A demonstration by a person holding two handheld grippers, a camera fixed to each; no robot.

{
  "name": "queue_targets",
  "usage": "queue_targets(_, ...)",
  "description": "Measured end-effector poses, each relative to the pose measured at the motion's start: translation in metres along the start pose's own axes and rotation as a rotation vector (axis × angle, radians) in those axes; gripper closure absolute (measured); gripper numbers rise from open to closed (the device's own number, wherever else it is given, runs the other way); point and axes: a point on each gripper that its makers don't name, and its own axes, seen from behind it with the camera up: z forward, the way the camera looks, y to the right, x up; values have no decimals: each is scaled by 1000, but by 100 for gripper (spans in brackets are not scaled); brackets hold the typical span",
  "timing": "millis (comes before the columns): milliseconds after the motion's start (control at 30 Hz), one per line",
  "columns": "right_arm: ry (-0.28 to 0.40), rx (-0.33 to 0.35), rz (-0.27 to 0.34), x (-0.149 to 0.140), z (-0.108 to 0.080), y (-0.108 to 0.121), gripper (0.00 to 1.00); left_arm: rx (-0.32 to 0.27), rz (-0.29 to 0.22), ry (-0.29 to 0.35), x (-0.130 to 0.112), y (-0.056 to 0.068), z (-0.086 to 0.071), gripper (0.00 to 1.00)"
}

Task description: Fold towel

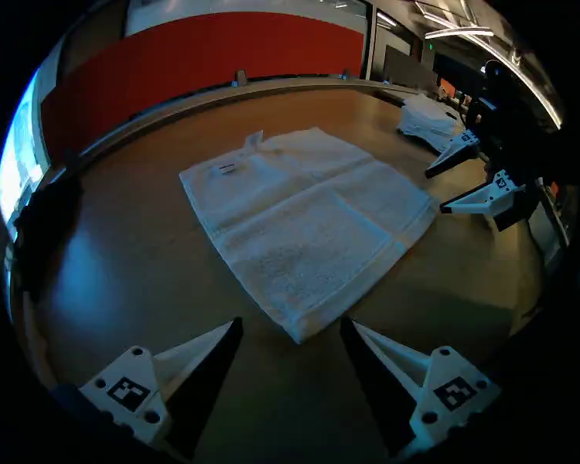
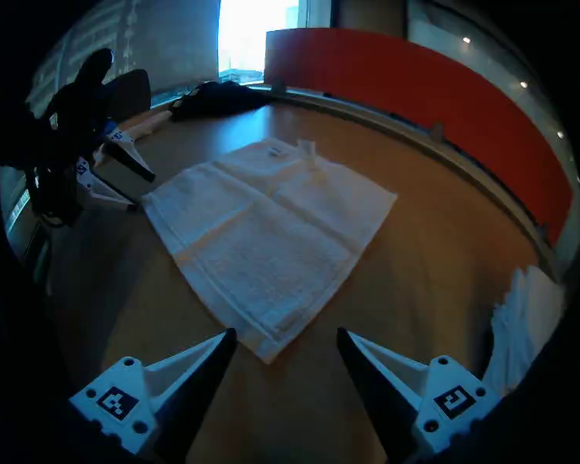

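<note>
Here the towel (image 1: 309,224) lies flat on the table (image 1: 120,255), filling the middle of both views, white terry with a hemmed border and a small tag and loop at the edge toward the top of the frame. In the left gripper view one corner points down between the fingers of the left gripper (image 1: 290,325), which stand wide apart and hold nothing; the corner tip sits just ahead of them, apart from both. In the right gripper view another corner points down at the right gripper (image 2: 284,332), equally wide open and empty. Each gripper also appears in the other's view, at the upper right and upper left, close to a towel edge with its fingers spread. A pile of white cloth (image 1: 429,120) sits at the upper right of the left gripper view. I judge the towel light, soft and quite limp: it will sag and drape from wherever it is held, and anything not lifted will drag. The terry should grip well and nothing about it is fragile. The corners nearest each gripper look like the best holds, pinched at the hem, though the cloth lies flat against the wood, so a finger must press down and scrape under the edge.
</note>
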Motion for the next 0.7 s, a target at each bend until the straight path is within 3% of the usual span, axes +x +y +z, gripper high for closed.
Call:
queue_targets(367, -5, 15, 2, -2, 3, -2, 2, -2, -6, -30, -4, 4, 4, 7)
queue_targets(700, -15, 20, -13, -5, 6, -4, 17, 5, -17, -36, -4, 4, 5, 7)
